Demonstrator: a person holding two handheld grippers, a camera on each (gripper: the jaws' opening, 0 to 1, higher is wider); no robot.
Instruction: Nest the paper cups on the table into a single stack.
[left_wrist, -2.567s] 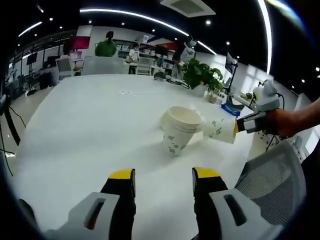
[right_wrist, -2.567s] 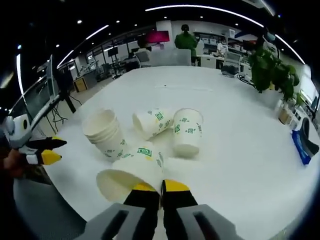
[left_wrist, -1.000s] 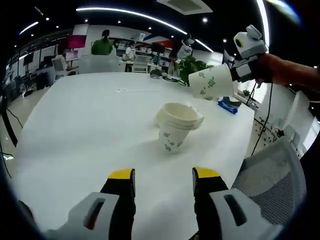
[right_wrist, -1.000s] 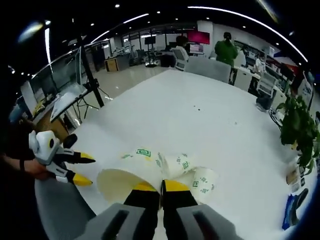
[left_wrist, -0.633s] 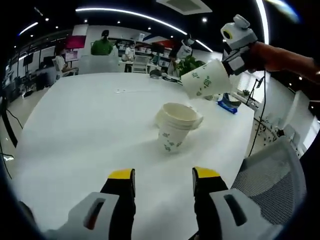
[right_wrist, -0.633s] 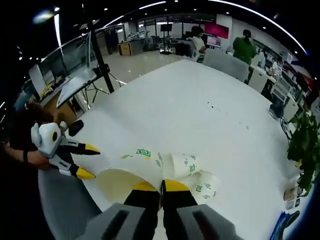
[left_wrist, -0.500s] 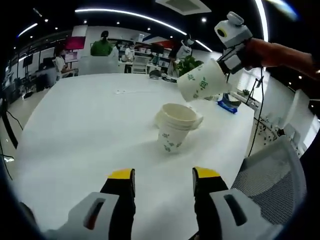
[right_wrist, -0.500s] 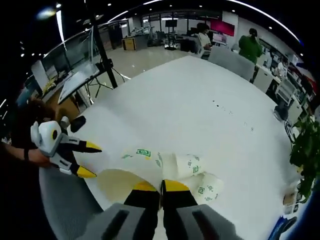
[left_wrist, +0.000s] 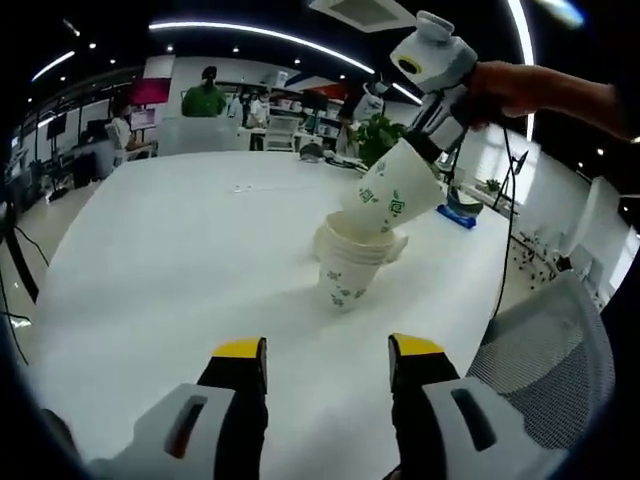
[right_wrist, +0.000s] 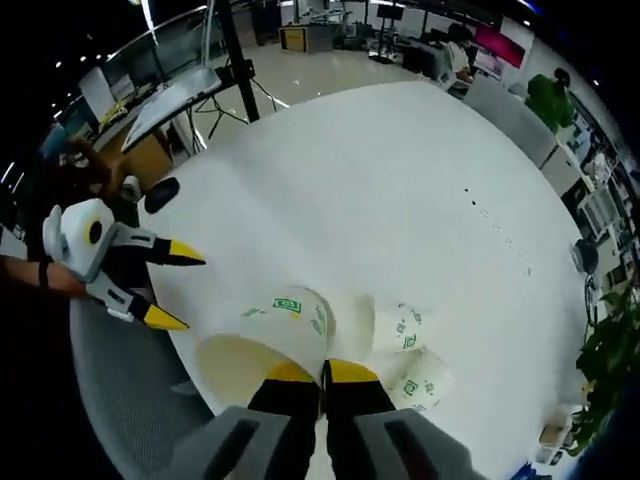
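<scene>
The right gripper is seen clamped on the wall of a white paper cup with green square prints, held tilted with its narrow base pointing down and away from the gripper. Directly beneath that base stands the upright stack of nested white paper cups on the white desk. The held cup's base is judged to be just at the stack's open mouth; whether it is touching the rim cannot be told. The long axis of the held cup is noted as leaning off the stack's upright axis, so it is judged that the cup must be brought upright over the mouth before it is lowered.

In the right gripper view, the right gripper jaws are seen closed together over the held cup's rim, with loose cups lying just beyond.

The left gripper is recorded with jaws apart and holding nothing, well short of the stack; the right gripper is the nearer
</scene>
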